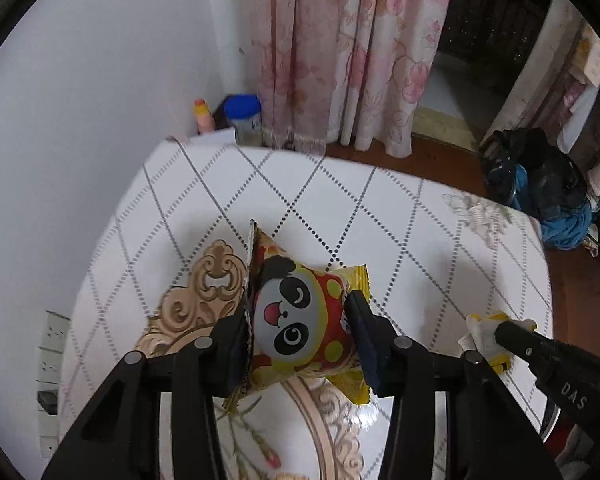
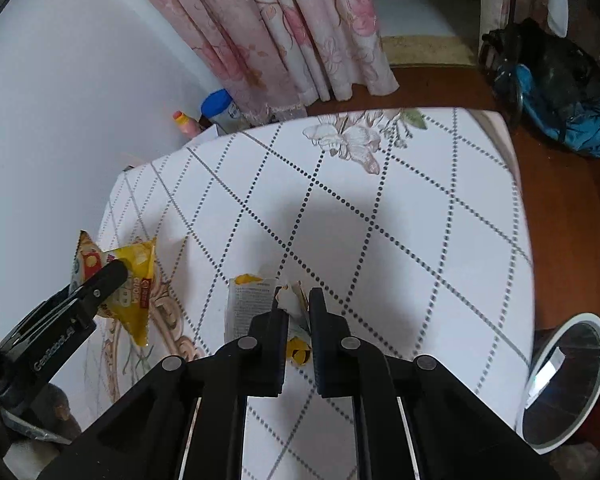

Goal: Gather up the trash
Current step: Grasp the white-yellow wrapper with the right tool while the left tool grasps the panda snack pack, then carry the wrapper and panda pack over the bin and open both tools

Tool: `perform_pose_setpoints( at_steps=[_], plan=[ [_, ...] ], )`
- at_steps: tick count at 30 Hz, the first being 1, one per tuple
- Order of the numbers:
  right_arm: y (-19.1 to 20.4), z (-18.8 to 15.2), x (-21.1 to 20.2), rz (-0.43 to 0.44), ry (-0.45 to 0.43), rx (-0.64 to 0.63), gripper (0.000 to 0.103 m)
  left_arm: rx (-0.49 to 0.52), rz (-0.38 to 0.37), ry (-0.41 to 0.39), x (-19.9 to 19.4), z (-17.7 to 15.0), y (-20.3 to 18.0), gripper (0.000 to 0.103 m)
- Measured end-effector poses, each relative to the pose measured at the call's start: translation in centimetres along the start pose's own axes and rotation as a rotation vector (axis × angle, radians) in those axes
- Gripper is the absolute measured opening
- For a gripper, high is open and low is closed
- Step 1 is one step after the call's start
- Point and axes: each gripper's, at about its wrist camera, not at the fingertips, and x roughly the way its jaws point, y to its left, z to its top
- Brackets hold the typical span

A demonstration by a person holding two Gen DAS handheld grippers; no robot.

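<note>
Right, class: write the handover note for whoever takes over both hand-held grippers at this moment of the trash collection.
Left hand-held gripper: shut on the panda snack packet, held above the table.
Right hand-held gripper: shut on a crumpled yellow-and-white wrapper.
Round bin sits below the table's right edge.
Done: both pieces gripped.
Left: carry both to the bin, likely right first, and release. No other trash visible on the table.

The right tool (image 2: 298,304) pinches a torn yellow-and-white wrapper (image 2: 256,304) above the desk (image 2: 380,220) (white cloth, dotted diamonds). At left, the left tool (image 2: 104,276) grips a yellow snack packet (image 2: 136,280). A round bin (image 2: 568,380) stands lower right.
</note>
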Motion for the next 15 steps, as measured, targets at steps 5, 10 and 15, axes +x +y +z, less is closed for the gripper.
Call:
perform_pose_setpoints(
  at_steps=[5,10,15],
  plan=[
    [-0.4,-1.3,-4.2,0.017,-0.040,0.011,0.010,0.048,0.009,-0.071,-4.6,-0.8,-1.1,0.042],
    [-2.3,-3.1,-9.7,0.050,-0.098,0.047,0.010,0.088,-0.036,-0.123,-9.4,-1.7,-3.5,0.042],
    [-6.6,-5.4,-16.0,0.060,-0.162,0.108,0.010,0.147,-0.131,-0.186,-14.6,-3.4,-8.2,0.042]
  ],
)
